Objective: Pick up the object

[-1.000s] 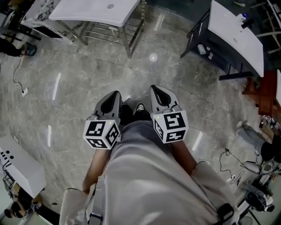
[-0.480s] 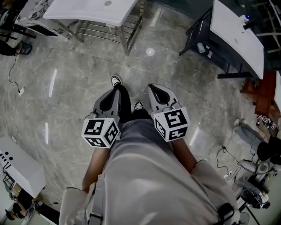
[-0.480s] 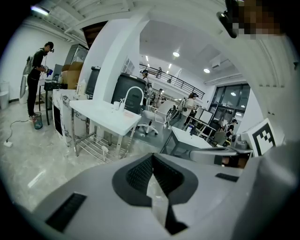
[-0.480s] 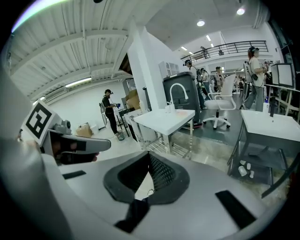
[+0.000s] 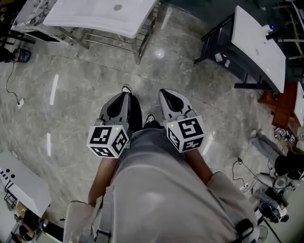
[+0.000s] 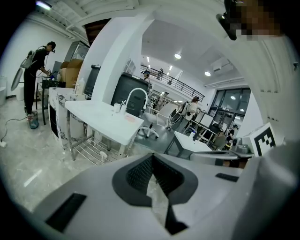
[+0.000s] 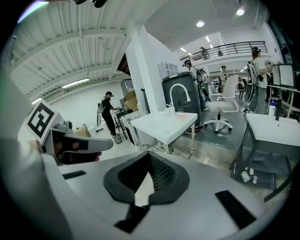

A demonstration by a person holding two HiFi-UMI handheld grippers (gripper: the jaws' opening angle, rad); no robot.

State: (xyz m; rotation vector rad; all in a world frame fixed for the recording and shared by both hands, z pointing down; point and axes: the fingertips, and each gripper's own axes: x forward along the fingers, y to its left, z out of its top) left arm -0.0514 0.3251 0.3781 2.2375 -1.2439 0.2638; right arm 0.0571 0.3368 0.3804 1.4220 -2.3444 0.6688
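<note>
The left gripper and the right gripper are seen side by side in the head view, close in front of the person's body. Both are pointed forward and somewhat downward over a grey marbled floor. In each gripper view the jaws are seen clenched together at their tips with nothing gripped between them; only floor is glimpsed through the narrow slit lower down. The left marker cube and the right marker cube are carried at the rear ends of the grippers, nearest the body. A shoe is seen on the floor just past the tip of the left gripper. Ahead and to the left a white desk on a metal frame is found, and an arched tap is shown on it in the left gripper view. A second white desk is placed well apart on the right. Which thing is to be picked up cannot be told from these views, so neither its place, its long axis nor the way it points can be given.
</note>
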